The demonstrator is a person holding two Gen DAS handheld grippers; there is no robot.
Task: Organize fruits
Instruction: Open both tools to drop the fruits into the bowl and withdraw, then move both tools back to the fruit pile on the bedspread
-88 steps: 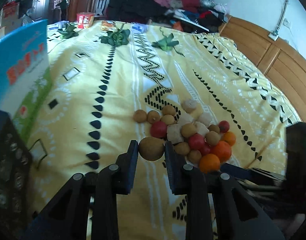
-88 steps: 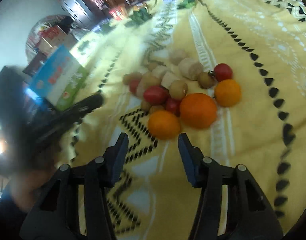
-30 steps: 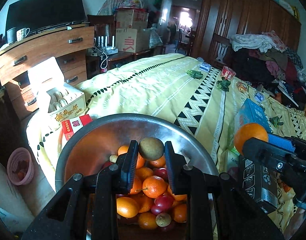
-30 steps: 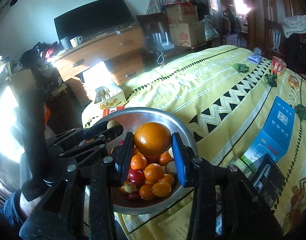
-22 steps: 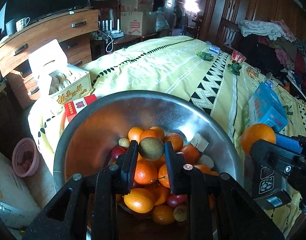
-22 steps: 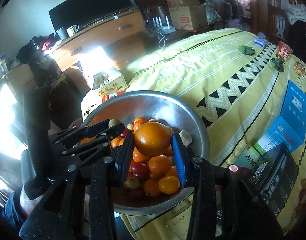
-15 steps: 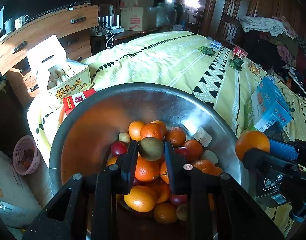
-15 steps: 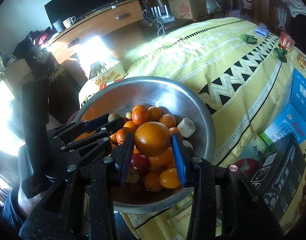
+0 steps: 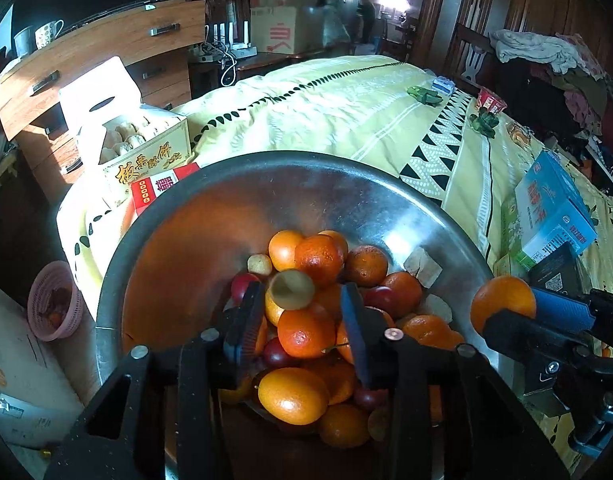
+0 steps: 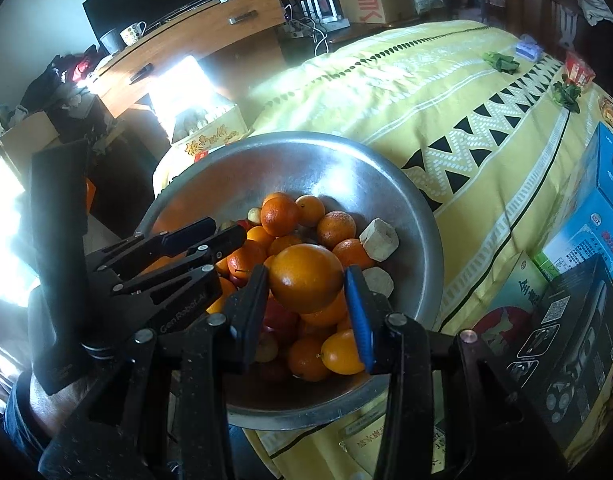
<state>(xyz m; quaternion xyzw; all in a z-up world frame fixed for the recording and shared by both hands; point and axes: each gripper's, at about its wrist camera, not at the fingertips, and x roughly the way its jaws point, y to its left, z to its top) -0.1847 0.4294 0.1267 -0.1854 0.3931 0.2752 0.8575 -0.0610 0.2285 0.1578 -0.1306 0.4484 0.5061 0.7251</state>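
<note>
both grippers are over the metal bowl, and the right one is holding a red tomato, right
Not quite. Both grippers are over the metal bowl, but the right gripper is holding an orange, not a red tomato. The right wrist view shows it pressed between the pads. The left gripper has just been opening, and its brownish fruit sits loose between the jaws.

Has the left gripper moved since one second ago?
Yes. The left gripper has come down toward the fruit in the metal bowl, and its jaws have just opened.
</note>
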